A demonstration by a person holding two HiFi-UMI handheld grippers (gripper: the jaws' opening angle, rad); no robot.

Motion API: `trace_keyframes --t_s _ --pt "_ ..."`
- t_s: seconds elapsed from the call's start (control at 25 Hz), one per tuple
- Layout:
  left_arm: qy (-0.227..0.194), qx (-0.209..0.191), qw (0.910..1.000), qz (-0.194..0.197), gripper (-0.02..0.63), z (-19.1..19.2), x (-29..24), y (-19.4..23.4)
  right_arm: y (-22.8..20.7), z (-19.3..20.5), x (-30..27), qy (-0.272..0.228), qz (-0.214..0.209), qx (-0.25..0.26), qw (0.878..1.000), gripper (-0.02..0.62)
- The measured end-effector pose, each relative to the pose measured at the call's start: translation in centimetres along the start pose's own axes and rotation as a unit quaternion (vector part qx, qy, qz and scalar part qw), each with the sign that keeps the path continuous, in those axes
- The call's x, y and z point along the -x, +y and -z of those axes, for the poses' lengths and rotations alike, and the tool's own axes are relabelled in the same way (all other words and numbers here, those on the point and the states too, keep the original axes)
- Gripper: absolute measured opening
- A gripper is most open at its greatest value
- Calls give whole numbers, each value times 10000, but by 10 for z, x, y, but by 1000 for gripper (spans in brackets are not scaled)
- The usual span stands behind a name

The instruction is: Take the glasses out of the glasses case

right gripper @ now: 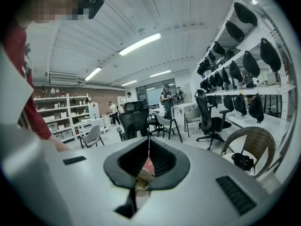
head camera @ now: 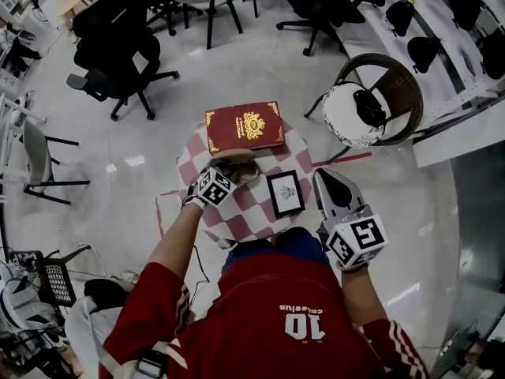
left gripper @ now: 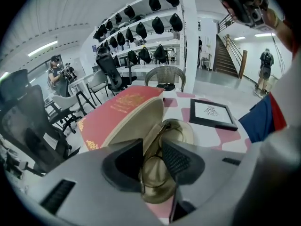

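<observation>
The left gripper is at the pick: its jaws stand a narrow gap apart, astride the thin gold rim of the glasses, and I judge they are not yet clamped on it. The glasses lie in the open case right under the jaws, with the lid tilted up just to the jaws' left.

To do this well, close gently on the bridge or rim, not on a lens, since the wire will bend easily. Lift straight up, clear of the lid. The case is light and may come along.

The right gripper is closed tip to tip on nothing and held well off to the right. It could press the case down.

Ahead of the left jaws lies a red book with a gold crest, its lettering too small to read. Ahead and right is a frame holding a dark drawing, with no legible caption. The shirt shows "10", and the word above it is unclear.
</observation>
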State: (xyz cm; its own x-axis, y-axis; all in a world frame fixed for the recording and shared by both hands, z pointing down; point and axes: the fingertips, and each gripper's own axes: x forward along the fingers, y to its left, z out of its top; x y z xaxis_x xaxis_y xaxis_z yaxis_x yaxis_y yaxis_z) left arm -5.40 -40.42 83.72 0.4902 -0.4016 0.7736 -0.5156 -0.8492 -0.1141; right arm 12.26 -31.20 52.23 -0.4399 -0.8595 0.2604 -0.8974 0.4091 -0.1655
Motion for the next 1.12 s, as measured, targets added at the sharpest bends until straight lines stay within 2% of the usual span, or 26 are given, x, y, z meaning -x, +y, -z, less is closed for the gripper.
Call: trace_keyframes --t_s 0.36,0.56,0.76,0.92,1.12 --pt "410 -373 9979 -334 112 14 -23 4 -5 6 -7 73 -131 39 9999 17" --pt "468 -483 9965 -502 98 13 -26 7 -10 6 -9 76 -141 -2 9999 17" --pt "529 -654 9952 -498 72 14 -25 6 -9 8 -9 103 -150 -17 9998 17" --pt "603 -1034 9916 -491 47 14 -24 1 -8 8 -7 108 -126 -15 9999 17" --pt "558 -1290 9887 -512 23 10 -19 -3 -5 8 -4 100 -77 -51 9999 17"
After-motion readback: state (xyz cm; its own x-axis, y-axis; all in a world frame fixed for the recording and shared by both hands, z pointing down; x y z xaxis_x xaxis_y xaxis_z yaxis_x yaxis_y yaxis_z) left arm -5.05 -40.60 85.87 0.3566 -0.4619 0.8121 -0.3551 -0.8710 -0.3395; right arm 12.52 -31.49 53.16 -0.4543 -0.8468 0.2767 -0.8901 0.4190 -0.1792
